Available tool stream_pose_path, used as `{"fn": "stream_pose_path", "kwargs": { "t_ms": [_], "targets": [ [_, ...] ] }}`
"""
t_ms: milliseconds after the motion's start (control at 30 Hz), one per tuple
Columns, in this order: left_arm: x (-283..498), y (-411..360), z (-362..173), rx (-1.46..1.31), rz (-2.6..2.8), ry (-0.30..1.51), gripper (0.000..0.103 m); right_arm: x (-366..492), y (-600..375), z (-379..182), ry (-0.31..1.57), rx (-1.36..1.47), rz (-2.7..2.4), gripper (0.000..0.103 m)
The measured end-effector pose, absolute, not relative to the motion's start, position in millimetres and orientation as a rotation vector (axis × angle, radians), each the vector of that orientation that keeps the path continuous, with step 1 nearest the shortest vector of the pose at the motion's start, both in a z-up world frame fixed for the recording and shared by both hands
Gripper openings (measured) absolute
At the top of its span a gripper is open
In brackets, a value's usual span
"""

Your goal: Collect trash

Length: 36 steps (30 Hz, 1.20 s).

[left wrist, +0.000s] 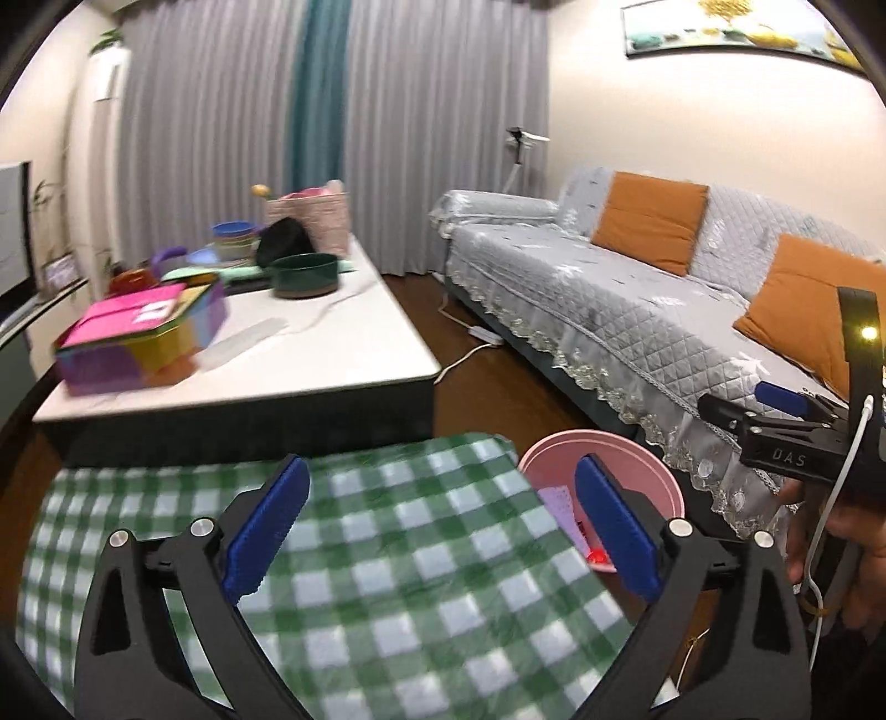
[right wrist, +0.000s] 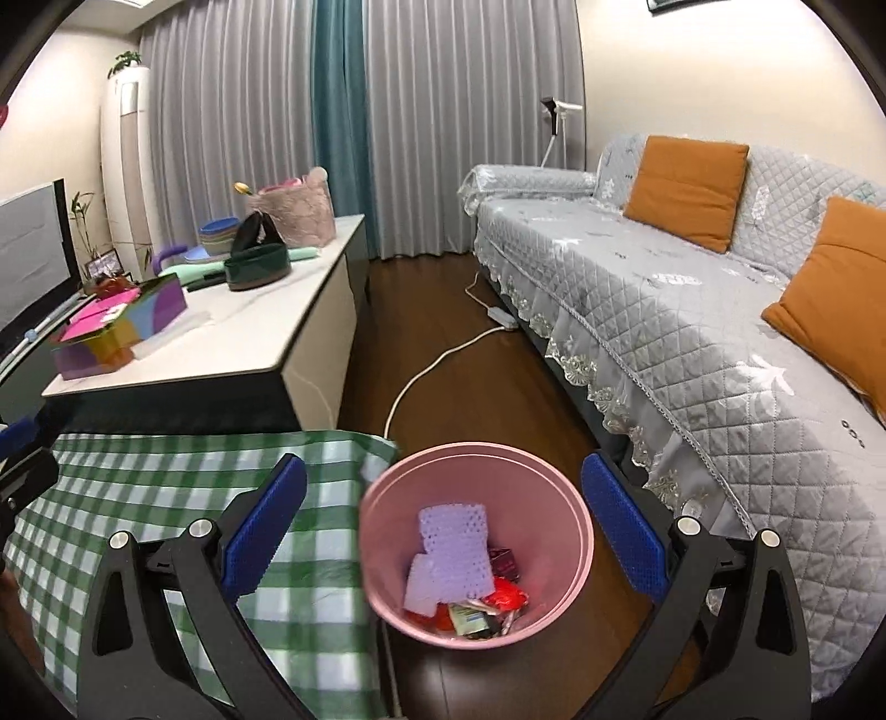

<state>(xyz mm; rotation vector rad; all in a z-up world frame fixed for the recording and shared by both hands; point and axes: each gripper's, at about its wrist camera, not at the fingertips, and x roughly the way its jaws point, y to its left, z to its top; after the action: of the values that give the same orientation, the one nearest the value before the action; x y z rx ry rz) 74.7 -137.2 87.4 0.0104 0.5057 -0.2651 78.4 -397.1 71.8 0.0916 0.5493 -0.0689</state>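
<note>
Green-and-white checked cloth (left wrist: 343,554) covers the near work surface in both views; the pink bin serves as the landmark for all positions below.

Surface and room:
- The pink bin (right wrist: 476,548) stands on the dark wood floor (right wrist: 432,310), just beside the right edge of the checked cloth.
- Beyond the bin and cloth stands a low white-topped table (right wrist: 249,338) carrying a multicoloured box (right wrist: 119,332), a dark green pot (right wrist: 257,268) and a pink basket (right wrist: 299,213).
- Right of the bin runs a sofa under a grey quilted cover (right wrist: 692,310) with orange cushions (right wrist: 684,191).
- A white cable (right wrist: 437,365) crosses the floor from beyond the bin toward the sofa base.
- Grey curtains (right wrist: 232,111) with a teal panel close the far wall.

View differences:
- The right wrist view looks directly into the bin and shows its contents: purple foam sheets (right wrist: 451,554) on top, red and dark wrappers (right wrist: 487,606) at the bottom.
- The left wrist view shows only the bin's rim and a corner of purple sheet, the rest hidden behind a blue pad (left wrist: 617,531). It also shows a framed picture (left wrist: 742,27) on the wall, and the person's hand (left wrist: 847,548) on the other tool.

Gripper state:
- Left gripper (left wrist: 437,531): jaws spread wide, nothing between the pads, positioned over the cloth left of the bin.
- Right gripper (right wrist: 443,534): jaws spread wide, holding nothing, positioned above the bin.
</note>
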Motion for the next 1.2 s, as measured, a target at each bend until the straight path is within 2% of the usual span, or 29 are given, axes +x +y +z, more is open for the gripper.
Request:
{"fn": "stream_pose_path", "kwargs": {
  "t_ms": [200,400,667,1200],
  "targets": [
    [33.8,-105.0,85.5,-0.008,-0.2,0.505,0.095,42.6,-359.2,67.7,0.569,0.064,-0.042,0.098],
    [7.2,-78.0,58.4,-0.056,-0.082,0.529,0.095,17.3,-332.6,60.2,0.583,0.038,-0.033,0.098],
    [-1.6,-81.0,28.8,-0.023,-0.064,0.576,0.095,5.8,-304.4,44.2,0.606,0.003,-0.011,0.098],
    [12.3,-82.0,22.5,-0.044,-0.017,0.574,0.095,21.4,-299.8,30.9,0.624,-0.007,-0.018,0.098]
  ]
}}
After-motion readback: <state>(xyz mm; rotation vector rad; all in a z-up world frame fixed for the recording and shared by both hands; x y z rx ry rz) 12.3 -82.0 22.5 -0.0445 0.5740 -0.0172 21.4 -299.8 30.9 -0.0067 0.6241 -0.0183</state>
